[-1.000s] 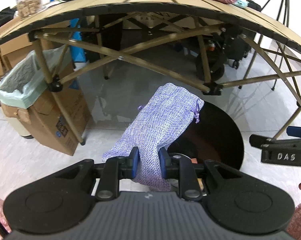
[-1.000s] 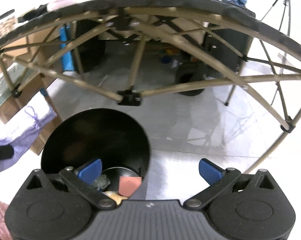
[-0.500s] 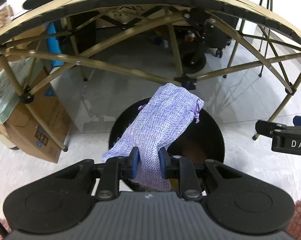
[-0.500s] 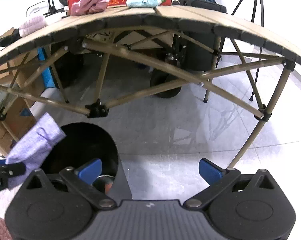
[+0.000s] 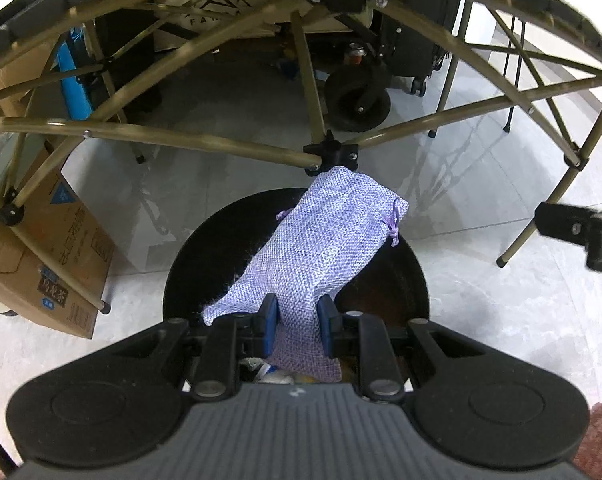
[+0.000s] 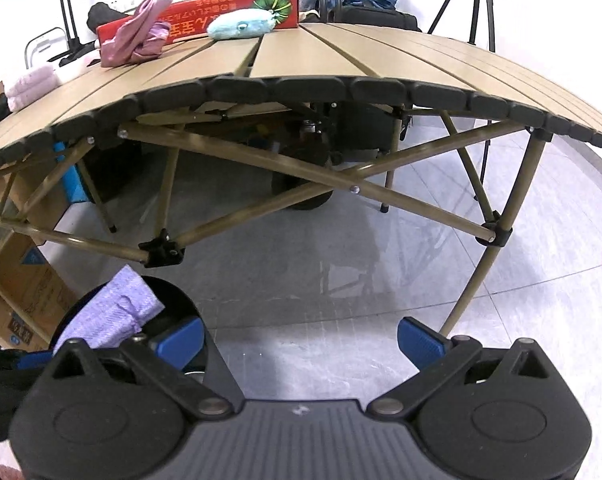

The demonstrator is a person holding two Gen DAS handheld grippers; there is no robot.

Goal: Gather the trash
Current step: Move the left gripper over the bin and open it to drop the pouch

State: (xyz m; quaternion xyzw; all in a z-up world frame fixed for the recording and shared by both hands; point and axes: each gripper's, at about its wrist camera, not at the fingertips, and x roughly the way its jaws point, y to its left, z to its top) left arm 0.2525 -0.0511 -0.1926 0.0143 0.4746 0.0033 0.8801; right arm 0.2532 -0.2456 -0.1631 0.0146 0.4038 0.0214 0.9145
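My left gripper (image 5: 294, 320) is shut on a lavender woven drawstring pouch (image 5: 325, 236), which sticks out forward over the mouth of a round black trash bin (image 5: 189, 280) on the floor. Some scraps lie in the bin's bottom. In the right wrist view the same pouch (image 6: 109, 316) shows at the lower left over the bin (image 6: 177, 300). My right gripper (image 6: 301, 340) stands open over bare floor to the bin's right, nothing between its blue pads. Its tip (image 5: 573, 228) shows at the right edge of the left wrist view.
A folding slat table (image 6: 341, 64) stands ahead, its olive crossed legs (image 5: 329, 152) just behind the bin. On it lie a red box (image 6: 229, 12), a pink cloth (image 6: 137, 36) and a pale blue soft toy (image 6: 241, 26). A cardboard box (image 5: 49, 264) sits left of the bin; a wheeled case stands under the table.
My left gripper has carried the pouch rightward and lower, from beside the bin to over its mouth. My right gripper has drawn away to the right and risen, so the tabletop now shows.
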